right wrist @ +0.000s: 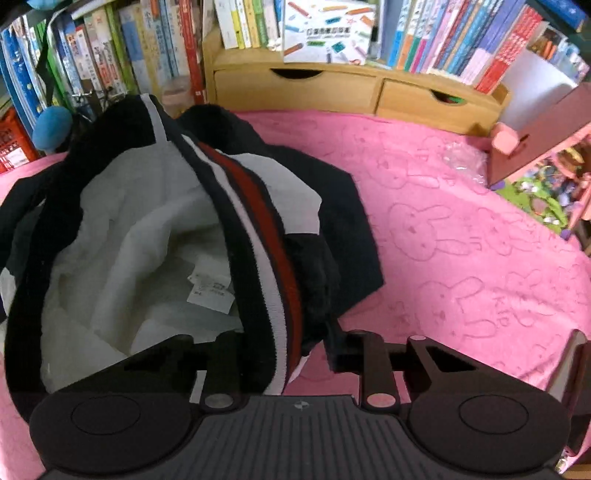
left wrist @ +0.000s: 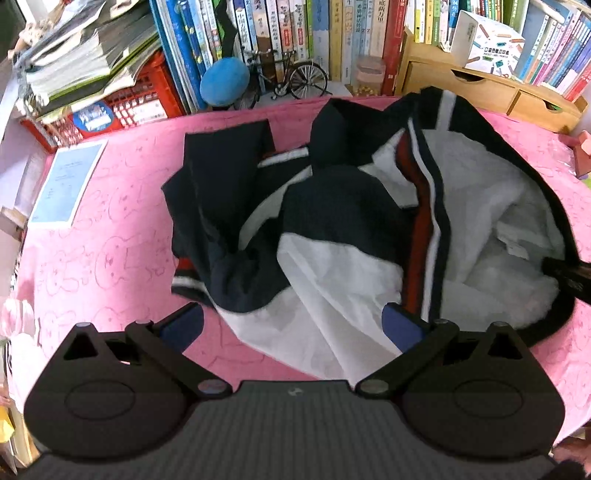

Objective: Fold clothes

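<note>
The jacket (left wrist: 351,221) lay crumpled on the pink cloth (left wrist: 110,258) that covered the table, inside out in places, its white lining up and a red-and-white striped band running from near to far. That band looked like its long axis, heading away from both hands toward the bookshelf (left wrist: 295,29).

The left hand-held gripper (left wrist: 291,325) hovered wide open at the near edge of the heap, holding nothing; white lining lay straight ahead between its blue pads (left wrist: 184,325). The right hand-held gripper (right wrist: 284,354) had its fingers drawn close together on the striped hem, which draped over them, so it appeared to have hold of the jacket at its near right side. The bulk of the garment lay left and far of that hand, nearer the left one.

A blue paper (left wrist: 66,181) sat far left on the cloth, well apart from the jacket. Wooden drawers (right wrist: 351,88) and packed books closed off the far side.
</note>
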